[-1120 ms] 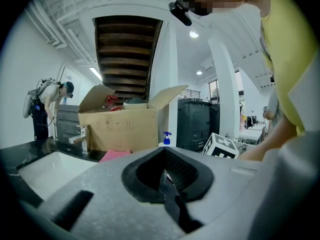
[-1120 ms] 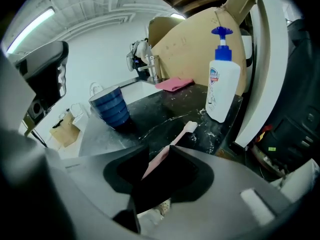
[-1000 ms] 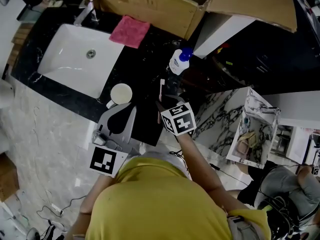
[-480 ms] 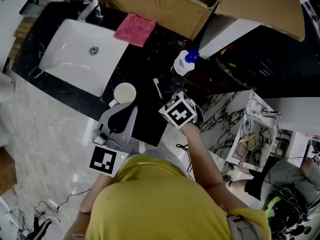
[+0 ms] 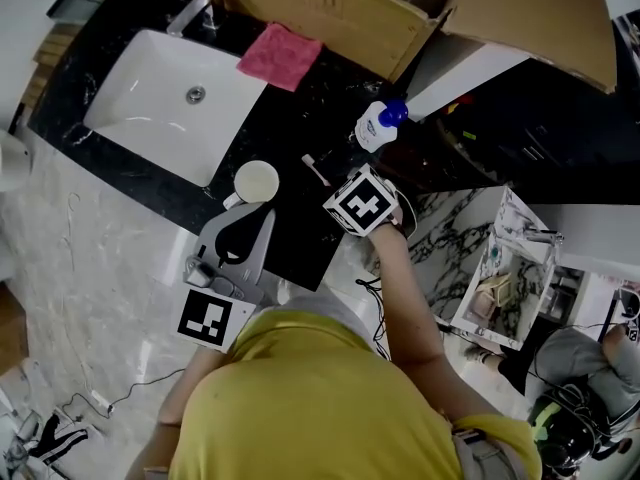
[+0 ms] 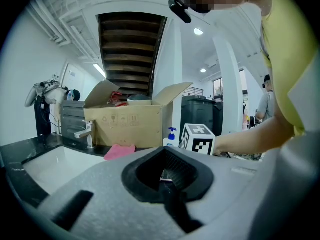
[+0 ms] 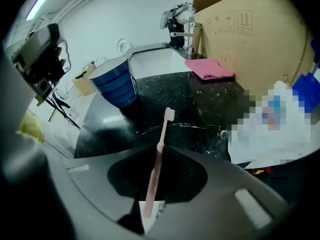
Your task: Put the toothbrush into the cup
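A pink toothbrush (image 5: 314, 167) lies on the black counter, its bristle end toward the white-rimmed, blue-sided cup (image 5: 256, 181). My right gripper (image 5: 337, 189) points steeply down over the handle. In the right gripper view the toothbrush (image 7: 159, 149) runs through the gap of my right gripper (image 7: 156, 184), whose jaws are closing around the handle; I see no pad pressing on it. The cup (image 7: 116, 81) stands upright beyond the bristles. My left gripper (image 5: 243, 216) rests just in front of the cup, its jaws together with nothing in them, as the left gripper view (image 6: 167, 176) also shows.
A white sink (image 5: 130, 118) with a faucet (image 5: 195, 10) fills the counter's left. A pink cloth (image 5: 280, 56) lies behind the cup, by an open cardboard box (image 5: 330, 8). A white pump bottle (image 5: 378, 126) stands right of the toothbrush. The counter's front edge runs under both grippers.
My right gripper has rolled about its own axis over the toothbrush, its marker cube turning. The toothbrush now lies more slanted in the picture. My left gripper has stayed put.
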{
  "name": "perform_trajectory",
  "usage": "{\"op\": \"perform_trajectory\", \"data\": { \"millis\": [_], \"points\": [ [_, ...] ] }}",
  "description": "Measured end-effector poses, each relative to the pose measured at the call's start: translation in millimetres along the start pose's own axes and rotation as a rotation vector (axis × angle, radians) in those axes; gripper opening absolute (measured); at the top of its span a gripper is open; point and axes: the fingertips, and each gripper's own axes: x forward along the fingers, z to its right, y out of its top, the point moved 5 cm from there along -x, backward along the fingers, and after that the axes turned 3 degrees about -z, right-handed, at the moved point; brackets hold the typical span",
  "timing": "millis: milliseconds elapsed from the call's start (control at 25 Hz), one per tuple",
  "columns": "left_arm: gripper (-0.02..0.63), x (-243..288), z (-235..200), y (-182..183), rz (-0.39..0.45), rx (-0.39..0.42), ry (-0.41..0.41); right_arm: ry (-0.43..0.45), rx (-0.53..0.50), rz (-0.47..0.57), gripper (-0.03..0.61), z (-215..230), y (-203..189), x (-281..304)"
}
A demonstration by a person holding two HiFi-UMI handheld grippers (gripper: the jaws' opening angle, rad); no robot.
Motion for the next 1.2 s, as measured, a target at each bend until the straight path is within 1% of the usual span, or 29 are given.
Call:
{"op": "perform_trajectory", "data": {
  "millis": [80, 200, 280, 360, 600, 720, 840, 960, 1040, 1200],
  "points": [
    [0.0, -1.9, 0.6, 0.4, 0.003, 0.001, 0.002, -0.001, 0.01, 0.008, 0.06, 0.7, -0.2, 0.2],
    [0.0, -4.3, 0.7, 1.6, 0.006, 0.003, 0.005, -0.027, 0.008, 0.026, 0.055, 1.1, -0.4, -2.2],
    [0.0, -6.2, 0.2, 2.8, 0.011, 0.001, 0.01, -0.045, 0.014, 0.062, 0.055, 0.1, 0.6, -6.6],
    [0.0, -7.6, -0.1, 3.7, 0.014, 0.001, 0.015, -0.066, 0.033, 0.124, 0.055, -0.6, 3.7, -16.3],
    [0.0, -10.7, 0.5, 8.8, 0.033, 0.004, 0.022, -0.149, 0.108, 0.384, 0.055, -2.9, 18.5, -63.3],
    [0.0, -13.0, -0.5, 12.8, 0.045, 0.009, 0.028, -0.195, 0.14, 0.537, 0.055, -7.1, 28.2, -90.2],
    [0.0, -15.3, -3.0, 17.4, 0.059, 0.012, 0.036, -0.218, 0.179, 0.701, 0.055, -12.8, 37.9, -115.2],
    [0.0, -18.8, -6.1, 20.7, 0.067, 0.015, 0.044, -0.215, 0.209, 0.871, 0.055, -20.7, 48.6, -134.0],
    [0.0, -20.4, -7.6, 22.1, 0.071, 0.021, 0.049, -0.195, 0.231, 0.971, 0.055, -25.8, 54.6, -141.6],
    [0.0, -24.2, -10.9, 23.8, 0.077, 0.023, 0.059, -0.154, 0.273, 1.121, 0.055, -35.4, 64.8, -148.5]
  ]
}}
